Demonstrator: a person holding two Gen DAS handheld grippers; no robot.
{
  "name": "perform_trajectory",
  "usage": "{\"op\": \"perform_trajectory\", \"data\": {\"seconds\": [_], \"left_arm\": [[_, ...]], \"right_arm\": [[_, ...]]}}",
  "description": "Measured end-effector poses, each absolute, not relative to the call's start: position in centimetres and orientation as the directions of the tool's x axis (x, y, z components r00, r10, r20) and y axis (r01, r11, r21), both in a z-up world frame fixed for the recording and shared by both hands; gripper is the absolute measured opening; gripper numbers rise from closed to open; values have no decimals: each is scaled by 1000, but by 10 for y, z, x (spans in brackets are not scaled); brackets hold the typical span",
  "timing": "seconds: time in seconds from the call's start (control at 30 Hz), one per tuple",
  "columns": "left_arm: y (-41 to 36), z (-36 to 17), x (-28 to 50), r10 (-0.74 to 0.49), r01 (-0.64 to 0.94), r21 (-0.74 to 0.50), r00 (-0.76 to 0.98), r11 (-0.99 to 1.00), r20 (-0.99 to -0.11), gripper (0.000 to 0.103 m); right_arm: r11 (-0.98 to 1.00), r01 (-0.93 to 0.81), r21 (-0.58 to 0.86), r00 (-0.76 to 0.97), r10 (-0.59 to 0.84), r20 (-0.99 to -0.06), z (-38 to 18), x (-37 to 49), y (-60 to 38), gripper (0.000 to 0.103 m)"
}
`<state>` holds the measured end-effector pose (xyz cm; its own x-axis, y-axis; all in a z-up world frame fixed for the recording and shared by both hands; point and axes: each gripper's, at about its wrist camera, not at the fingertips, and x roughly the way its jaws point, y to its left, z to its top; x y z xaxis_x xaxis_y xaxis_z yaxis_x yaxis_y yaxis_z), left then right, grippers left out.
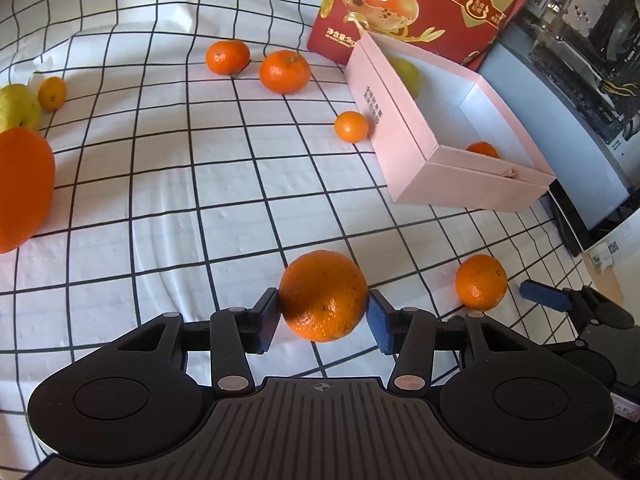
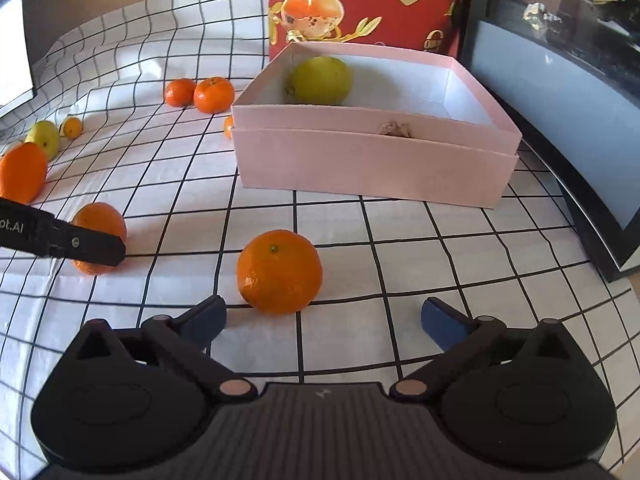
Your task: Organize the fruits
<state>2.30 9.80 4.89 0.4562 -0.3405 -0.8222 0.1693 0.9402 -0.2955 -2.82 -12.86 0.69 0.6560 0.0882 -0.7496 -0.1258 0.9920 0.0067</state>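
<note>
Left claw (image 1: 323, 314) pinching an orange (image 1: 323, 295) above the checked cloth (image 1: 160, 200); right claw (image 2: 323, 322) spread behind a loose mandarin (image 2: 279, 271), liable to roll if nudged.

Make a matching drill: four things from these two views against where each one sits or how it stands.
Things:
1. large dimpled orange
2. round yellow-green pear
3. smooth orange mandarin
4. tall red printed carton

Places:
A. behind the pink cardboard box
B. on the checked cloth ahead of the open right tongs
C. gripped between the left tongs
D. inside the pink box

Pairs: 1-C, 2-D, 3-B, 4-A
</note>
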Motion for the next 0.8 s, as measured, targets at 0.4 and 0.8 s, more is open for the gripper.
{"op": "perform_trajectory", "data": {"seconds": [0.4,0.8], "left_arm": [[82,59,14,-345,222,-270,463,937,-816,52],[82,58,6,-346,228,-270,435,936,-832,52]], "right_arm": [[990,-139,14,632,99,-769,15,-27,-140,92],[984,-174,33,632,138,-763,18,-17,-126,84]]}}
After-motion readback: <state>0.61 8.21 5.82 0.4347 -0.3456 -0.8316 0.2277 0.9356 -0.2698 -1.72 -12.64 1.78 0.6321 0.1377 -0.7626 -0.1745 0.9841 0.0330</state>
